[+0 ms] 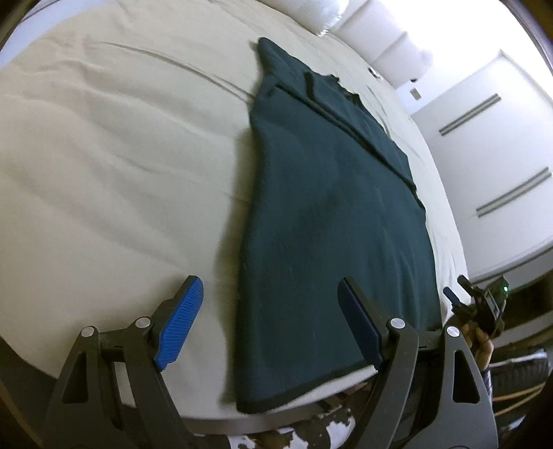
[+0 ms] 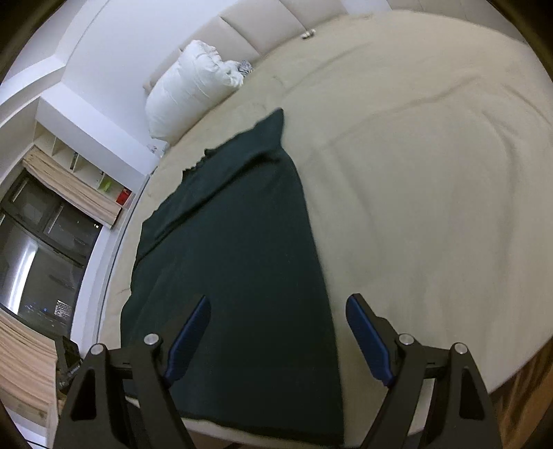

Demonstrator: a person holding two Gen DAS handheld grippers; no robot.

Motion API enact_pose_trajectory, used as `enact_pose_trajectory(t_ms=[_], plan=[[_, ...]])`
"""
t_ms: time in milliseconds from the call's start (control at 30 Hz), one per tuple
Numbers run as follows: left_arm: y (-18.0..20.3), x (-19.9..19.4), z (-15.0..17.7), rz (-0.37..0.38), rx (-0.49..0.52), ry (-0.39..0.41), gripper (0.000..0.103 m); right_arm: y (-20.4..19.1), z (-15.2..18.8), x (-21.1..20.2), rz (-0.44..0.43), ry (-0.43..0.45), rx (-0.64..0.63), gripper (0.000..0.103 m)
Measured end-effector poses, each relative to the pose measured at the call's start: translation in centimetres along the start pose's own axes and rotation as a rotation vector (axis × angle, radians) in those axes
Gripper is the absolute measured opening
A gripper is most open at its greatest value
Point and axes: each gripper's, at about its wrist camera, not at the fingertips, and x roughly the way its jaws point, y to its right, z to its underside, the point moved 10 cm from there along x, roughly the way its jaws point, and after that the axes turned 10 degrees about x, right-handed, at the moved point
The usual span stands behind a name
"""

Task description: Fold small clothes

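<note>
**Dark green garment — folded lengthwise, lying on bed, unheld**

Item: dark green garment (image 1: 331, 214), a knit-looking top with a darker band along its near hem. It lies flat on the beige bed sheet (image 1: 103, 155), near one long edge of the mattress, its near hem reaching the foot edge. One side panel appears doubled over the body, leaving a long narrow strip with a scalloped edge showing at the far end; this reads as a lengthwise fold already made, with the crosswise fold judged still to come.

Left tongs (image 1: 271, 321): spread wide, nothing between the blue pads; they hover above the near hem, one pad over bare sheet, the other over cloth.

Right tongs (image 2: 278, 340): likewise spread and empty, poised above the garment's near end. Both sets seem placed at the hem corners, likely ready to take them for the next fold.

Other fixtures: white pillow (image 2: 186, 89) against the padded headboard (image 2: 262, 27), well apart from the garment; a wall shelf (image 2: 86, 169) holding small coloured items, too small to identify. No container for folded clothes is visible.
</note>
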Motion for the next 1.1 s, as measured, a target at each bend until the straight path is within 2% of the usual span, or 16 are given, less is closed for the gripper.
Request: enact_pose_trajectory(t_ms=[267,333,367,500,567,700,800,967,1033,1100], plan=[[1.4,1.0,2.5,0.044,0.04,-0.079,0.077,1.5,2.8,-0.3,0.001,-0.094,0.029,0.08],[1.8,1.7,2.5,0.046,0.057,-0.111,0.071,1.7,3.0,-0.5,0.006,-0.11,0.029,0.078],[1.7,1.8,2.6,0.045,0.061,-0.121,0.064,1.7,3.0,-0.5,0.009,-0.115,0.035,0.074],[1.0,1.9,2.7,0.048,0.045,-0.139,0.039,2.4,3.2,-0.7,-0.012,-0.152,0.067,0.071],[0.9,2.2,2.6,0.046,0.043,-0.157,0.033,2.5,3.5,-0.6,-0.007,-0.171,0.064,0.069],[1.6,2.5,2.9,0.065,0.075,-0.193,0.033,2.3,3.9,-0.5,0.001,-0.206,0.048,0.068],[1.5,2.7,2.8,0.076,0.051,-0.194,0.034,1.9,4.4,-0.4,-0.005,-0.233,0.036,0.067],[1.3,2.7,2.9,0.103,0.042,-0.194,0.034,2.0,5.1,0.1,-0.013,-0.283,0.038,0.056],[1.3,2.7,2.8,0.097,0.053,-0.196,0.032,2.2,5.3,0.2,-0.021,-0.297,0.054,0.051],[0.9,2.5,2.7,0.084,0.051,-0.199,0.02,2.3,5.5,0.2,-0.025,-0.308,0.063,0.046]])
